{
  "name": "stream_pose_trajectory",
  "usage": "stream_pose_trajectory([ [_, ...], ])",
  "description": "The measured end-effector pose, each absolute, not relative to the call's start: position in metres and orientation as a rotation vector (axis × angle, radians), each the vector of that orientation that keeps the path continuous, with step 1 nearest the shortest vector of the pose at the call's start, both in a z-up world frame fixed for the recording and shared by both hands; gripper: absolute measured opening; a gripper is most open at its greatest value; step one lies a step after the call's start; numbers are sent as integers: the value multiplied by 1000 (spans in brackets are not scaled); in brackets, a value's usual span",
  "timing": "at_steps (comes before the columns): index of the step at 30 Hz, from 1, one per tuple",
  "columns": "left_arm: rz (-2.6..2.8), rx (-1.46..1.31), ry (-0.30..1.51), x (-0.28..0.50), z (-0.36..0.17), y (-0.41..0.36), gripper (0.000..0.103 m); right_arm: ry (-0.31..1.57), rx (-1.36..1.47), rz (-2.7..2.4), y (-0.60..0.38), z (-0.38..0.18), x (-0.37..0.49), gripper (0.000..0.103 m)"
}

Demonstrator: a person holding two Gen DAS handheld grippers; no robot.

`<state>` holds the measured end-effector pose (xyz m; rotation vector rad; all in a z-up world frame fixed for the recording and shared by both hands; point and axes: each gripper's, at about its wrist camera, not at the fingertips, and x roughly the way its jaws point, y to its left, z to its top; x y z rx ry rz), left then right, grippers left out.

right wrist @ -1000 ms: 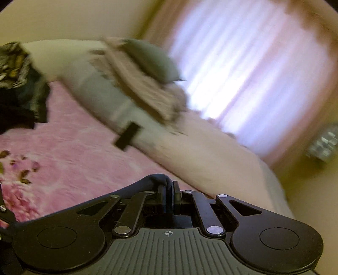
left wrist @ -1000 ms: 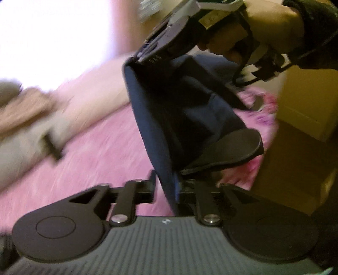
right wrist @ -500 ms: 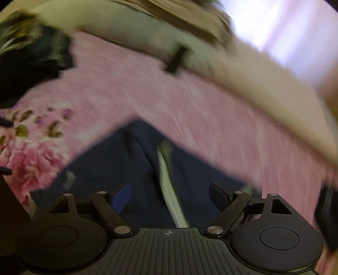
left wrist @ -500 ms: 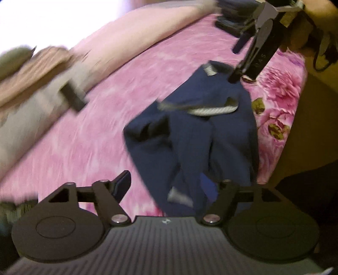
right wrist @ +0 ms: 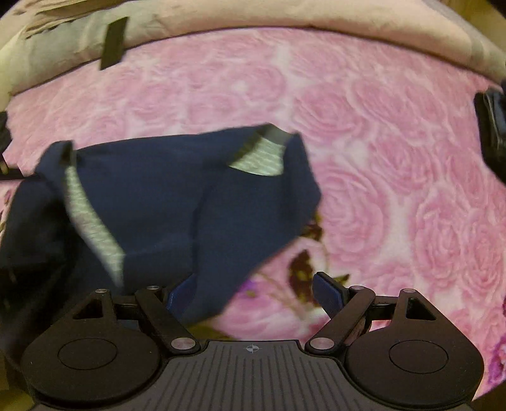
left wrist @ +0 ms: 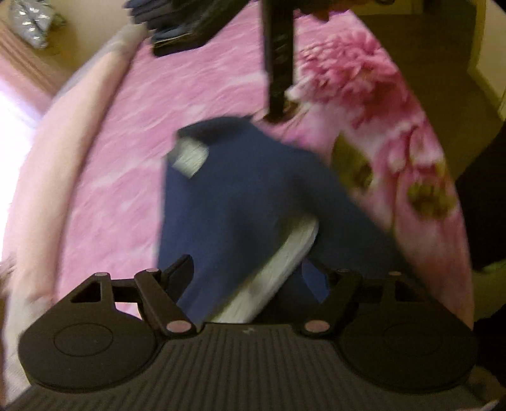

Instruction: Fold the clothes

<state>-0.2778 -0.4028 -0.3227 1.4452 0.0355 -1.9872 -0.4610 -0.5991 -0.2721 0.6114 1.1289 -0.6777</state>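
A navy blue garment [left wrist: 240,202] with grey ribbed bands [left wrist: 278,262] lies crumpled on the pink rose-pattern bedspread [left wrist: 158,126]. My left gripper [left wrist: 256,275] is open just above its near end, empty. In the right wrist view the same garment [right wrist: 164,196] lies spread to the left, a grey band [right wrist: 262,158] at its far edge. My right gripper [right wrist: 249,294] is open and empty; its left finger is over the garment's near corner. The right gripper's finger [left wrist: 278,53] shows at the top of the left wrist view.
A pale pink rolled blanket [right wrist: 284,19] and a beige cushion with a black strap [right wrist: 114,41] run along the bed's far side. Dark folded clothes [left wrist: 177,34] lie at the far end. The bed's edge with a brown floor [left wrist: 449,79] is to the right.
Both grippers were shut on the navy garment held up in the air. They have opened and let it go, and it now lies on the bedspread. Both cameras have tilted down.
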Motion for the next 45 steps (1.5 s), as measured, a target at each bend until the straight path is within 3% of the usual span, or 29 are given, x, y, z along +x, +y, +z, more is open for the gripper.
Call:
stream_pose_trajectory([
  [3,-2009,1462,145,-305,-344,-430,72,1130,601,-672,-612,-284,-470,83],
  [5,-1981,1491,208,-313,-354,-446,48,1132,590,-666,-617,-289,-476,83],
  [6,-1952,1512,230,-314,-356,-454,23,1133,588,-657,-621,-292,-479,83],
  [7,-1923,1532,252,-314,-359,-461,7,1131,588,-649,-626,-293,-482,83],
  [17,-1469,1270,292,-149,-272,-526,3,1027,514,-493,-681,-311,-446,83],
  [21,-1383,1259,258,-101,-262,-550,3,1020,503,-402,-703,-330,-419,83],
  [22,-1381,1263,250,-97,-263,-552,3,1019,500,-380,-709,-335,-413,80],
  [23,-1380,1267,241,-94,-263,-554,3,1017,497,-357,-714,-340,-406,69],
  [24,-1387,1272,229,-93,-265,-554,3,1014,495,-335,-720,-345,-399,42],
  [25,-1401,1275,214,-92,-266,-551,3,1018,480,-317,-718,-345,-395,21],
  [27,-1422,1269,190,-94,-268,-542,3,1016,447,-289,-709,-340,-390,12],
  [28,-1431,1264,182,-94,-266,-536,3,1001,442,-296,-703,-334,-389,0],
  [33,-1481,1258,143,-90,-256,-499,3,937,443,-471,-677,-307,-391,0],
  [34,-1488,1265,133,-89,-255,-492,3,934,433,-489,-674,-305,-389,1],
  [35,-1490,1273,130,-88,-256,-487,3,934,420,-501,-672,-303,-387,8],
  [37,-1495,1285,130,-86,-258,-477,3,933,398,-495,-672,-303,-380,86],
  [38,-1496,1289,134,-85,-259,-473,3,932,391,-468,-675,-306,-374,90],
  [45,-1454,1297,169,-72,-274,-471,3,931,318,-254,-702,-329,-330,90],
])
